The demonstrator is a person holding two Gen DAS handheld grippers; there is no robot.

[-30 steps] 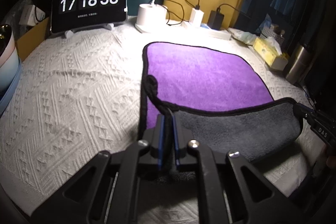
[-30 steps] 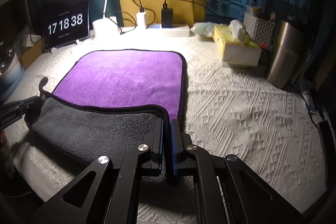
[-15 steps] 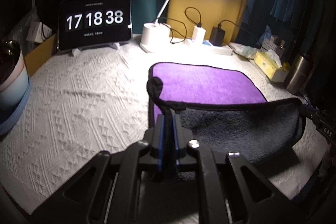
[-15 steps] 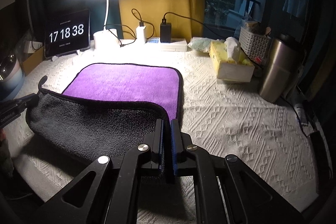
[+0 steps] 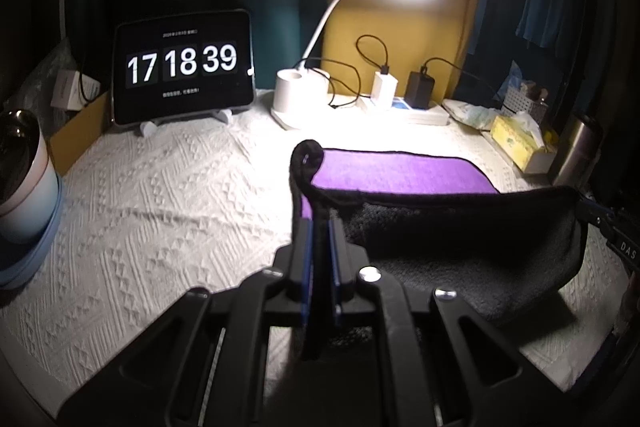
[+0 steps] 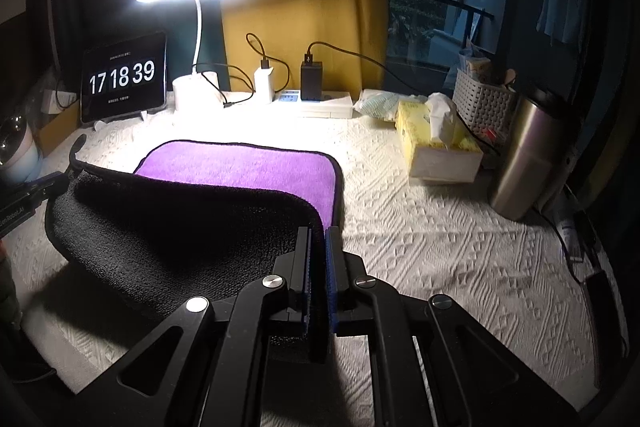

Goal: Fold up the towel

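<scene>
— Left side, what have you got?

— My left black two-finger gripper with blue pads (image 5: 319, 227): jaws pinched nearly together, dark cloth edge clamped between them, fingers pointing forward and held up off the surface. From the right wrist view it shows only as a dark tip at the far left (image 6: 48, 183).

— And the right?

— My right black two-finger gripper with blue pads (image 6: 318, 233): same story, jaws closed tight on the cloth, raised, level with the left. In the left wrist view it's at the far right edge (image 5: 596, 217), lettering partly readable, jaws too dark to judge there.
</scene>
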